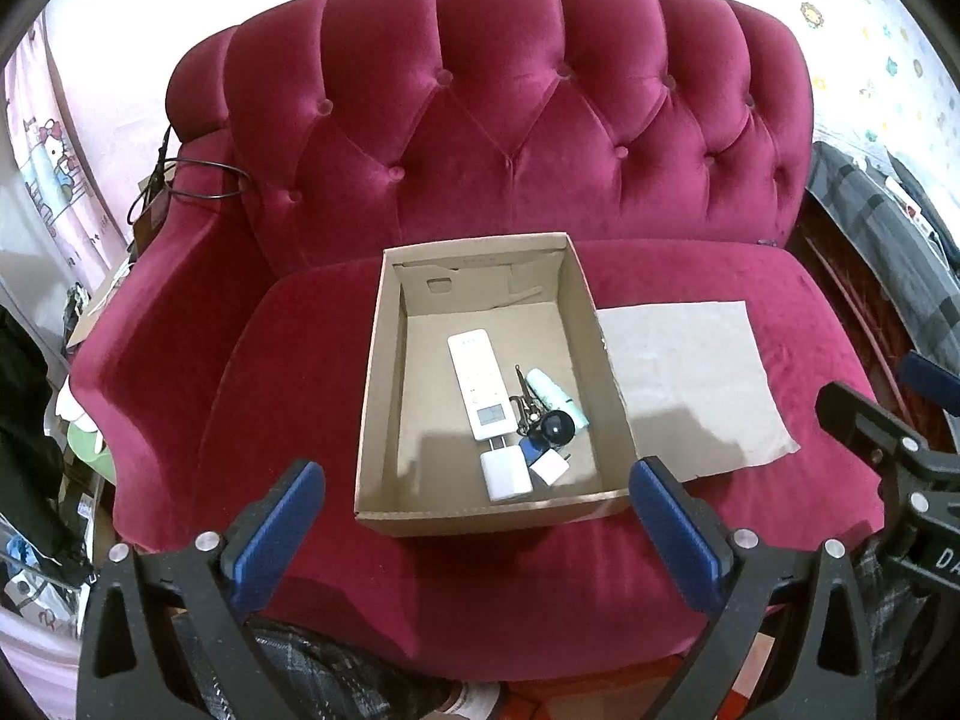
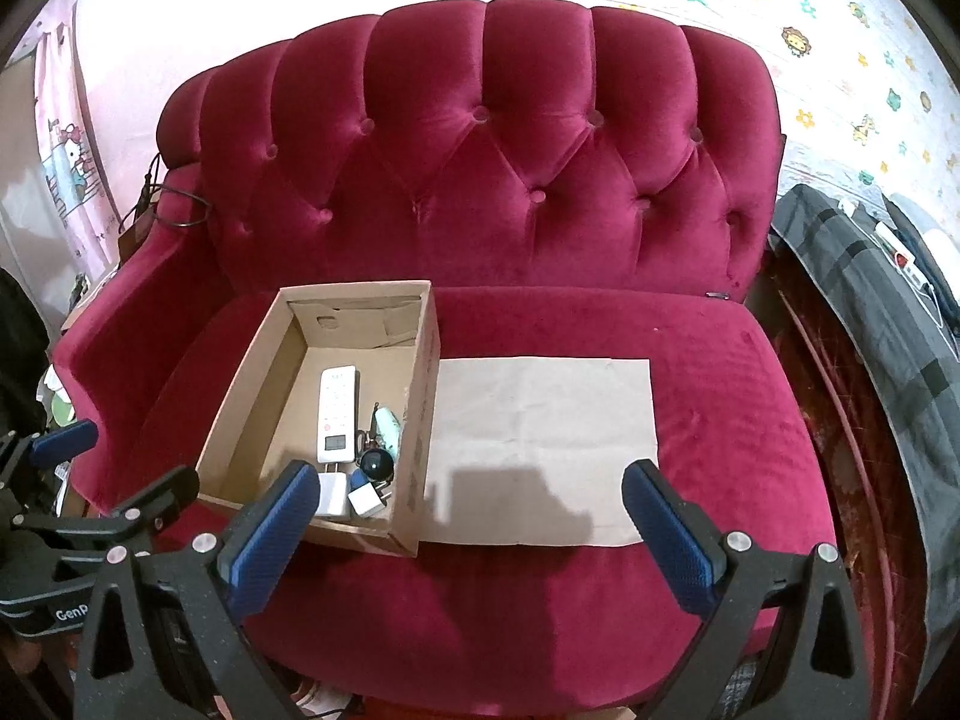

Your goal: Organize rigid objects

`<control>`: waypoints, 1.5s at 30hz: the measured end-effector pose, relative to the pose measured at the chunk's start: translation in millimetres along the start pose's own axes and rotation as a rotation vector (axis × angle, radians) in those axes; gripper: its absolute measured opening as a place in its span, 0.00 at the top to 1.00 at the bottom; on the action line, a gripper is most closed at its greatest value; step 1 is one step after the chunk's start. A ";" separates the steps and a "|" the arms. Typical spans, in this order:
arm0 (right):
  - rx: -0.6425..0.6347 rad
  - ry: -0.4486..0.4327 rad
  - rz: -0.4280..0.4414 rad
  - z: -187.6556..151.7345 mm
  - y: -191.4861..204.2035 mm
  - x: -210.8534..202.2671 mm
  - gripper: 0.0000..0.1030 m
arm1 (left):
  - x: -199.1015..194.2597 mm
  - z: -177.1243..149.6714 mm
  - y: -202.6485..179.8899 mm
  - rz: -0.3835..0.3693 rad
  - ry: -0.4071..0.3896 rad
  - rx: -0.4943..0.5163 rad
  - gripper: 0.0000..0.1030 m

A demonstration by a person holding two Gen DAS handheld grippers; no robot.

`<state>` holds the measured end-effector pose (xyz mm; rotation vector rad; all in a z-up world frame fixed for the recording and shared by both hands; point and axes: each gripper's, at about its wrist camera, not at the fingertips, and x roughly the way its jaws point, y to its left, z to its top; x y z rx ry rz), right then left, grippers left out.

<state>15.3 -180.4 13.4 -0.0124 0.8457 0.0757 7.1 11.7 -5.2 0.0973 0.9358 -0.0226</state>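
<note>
An open cardboard box (image 1: 375, 372) (image 2: 240, 414) sits on the red sofa seat. Inside lie a white remote (image 1: 480, 384) (image 2: 337, 414), two white chargers (image 1: 505, 473) (image 2: 333, 493), a small white plug cube (image 1: 549, 468) (image 2: 364, 502), a black round object (image 1: 558, 429) (image 2: 378, 465), keys (image 1: 528, 405) and a mint tube (image 1: 555, 393) (image 2: 387, 423). My left gripper (image 1: 477, 516) is open and empty, held above the box's near edge. My right gripper (image 2: 471, 516) is open and empty, above the near edge of a flat brown paper sheet (image 1: 690, 384) (image 2: 540, 444).
The red tufted sofa (image 1: 510, 138) (image 2: 510, 180) fills both views. A black cable (image 1: 180, 186) lies on its left arm. Grey plaid fabric (image 2: 870, 324) lies to the right. Clutter stands on the floor to the left (image 1: 36, 420).
</note>
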 end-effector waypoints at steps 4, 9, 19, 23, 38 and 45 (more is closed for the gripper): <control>0.003 0.005 0.000 -0.6 0.6 2.0 0.00 | 0.6 -0.5 -0.4 0.005 0.002 -0.002 0.00; 0.003 0.003 -0.001 -0.5 0.7 1.2 0.00 | 2.8 -1.6 0.3 0.001 0.005 -0.005 0.00; 0.001 -0.005 -0.007 2.0 0.7 -0.6 0.00 | 4.6 -1.5 -0.3 0.001 0.008 -0.007 0.00; 0.003 0.000 -0.002 2.0 0.3 0.0 0.00 | 4.8 -1.7 -1.2 0.001 0.010 -0.003 0.00; 0.002 -0.008 -0.001 2.5 2.9 0.0 0.00 | 5.4 -1.5 -3.1 0.001 0.013 0.003 0.00; 0.006 0.000 0.004 3.5 1.3 4.0 0.00 | 8.1 0.3 -4.2 -0.005 0.014 0.009 0.00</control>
